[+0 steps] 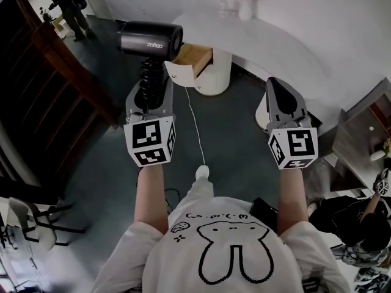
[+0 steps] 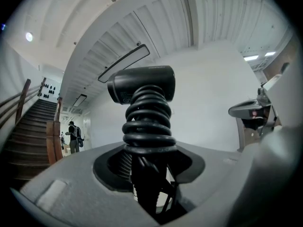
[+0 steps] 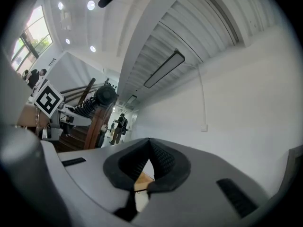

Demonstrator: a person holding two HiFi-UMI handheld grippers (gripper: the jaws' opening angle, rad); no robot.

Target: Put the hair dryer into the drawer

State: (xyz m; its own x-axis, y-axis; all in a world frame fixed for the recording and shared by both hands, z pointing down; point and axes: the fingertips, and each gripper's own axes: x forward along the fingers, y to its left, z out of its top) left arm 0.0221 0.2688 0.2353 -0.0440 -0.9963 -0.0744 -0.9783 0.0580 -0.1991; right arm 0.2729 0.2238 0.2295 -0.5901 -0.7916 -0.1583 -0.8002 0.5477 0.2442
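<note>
The dryer (image 1: pixel 149 39) is held by its cord-wrapped handle in the left claw (image 1: pixel 149 99), near the open drawer (image 1: pixel 194 56); the right claw (image 1: pixel 285 105) is closed and empty; the dryer seems hard, top-heavy

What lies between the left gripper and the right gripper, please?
Only a thin white cord running over the dark floor, between the left gripper and the right gripper; the head view shows it.

- Head view: I look steeply down from over the shoulders at the left gripper (image 1: pixel 149 97), right gripper (image 1: pixel 280 87) and floor (image 1: pixel 226 133).
- Each gripper view rides close behind its fingers (image 3: pixel 163 157), facing level.
- Those 2 share the staircase (image 2: pixel 31 131).
</note>
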